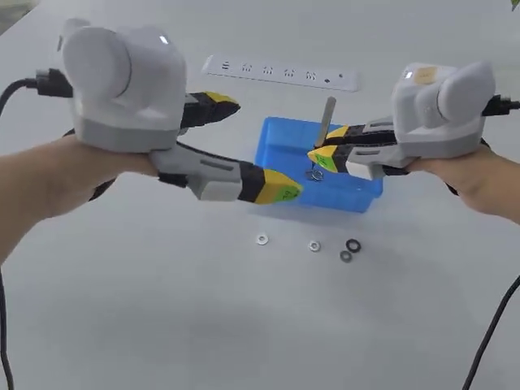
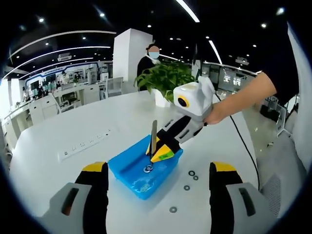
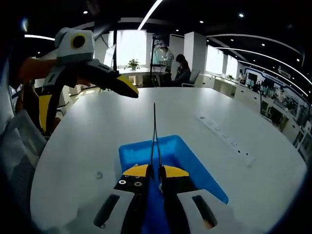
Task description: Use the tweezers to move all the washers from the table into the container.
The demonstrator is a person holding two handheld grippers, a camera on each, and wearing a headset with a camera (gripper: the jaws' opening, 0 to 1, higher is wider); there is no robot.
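Room: 4 washers (image 1: 314,245) on open bench (image 1: 122,309) just in front of blue container (image 1: 272,142); power strip (image 1: 280,71) well behind | Pose: R tongs (image 1: 318,154) clamped on tweezers (image 1: 326,120), upright, tip in container by a washer (image 2: 147,169) | L tongs (image 2: 159,168) wide open, empty, facing container | Bench white; office behind.

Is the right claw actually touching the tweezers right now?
Touching. The right gripper view shows the right claw shut on the tweezers, jaws pressing both sides.

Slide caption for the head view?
Right tool holds tweezers over the blue container; four washers lie on the table; left tool open.
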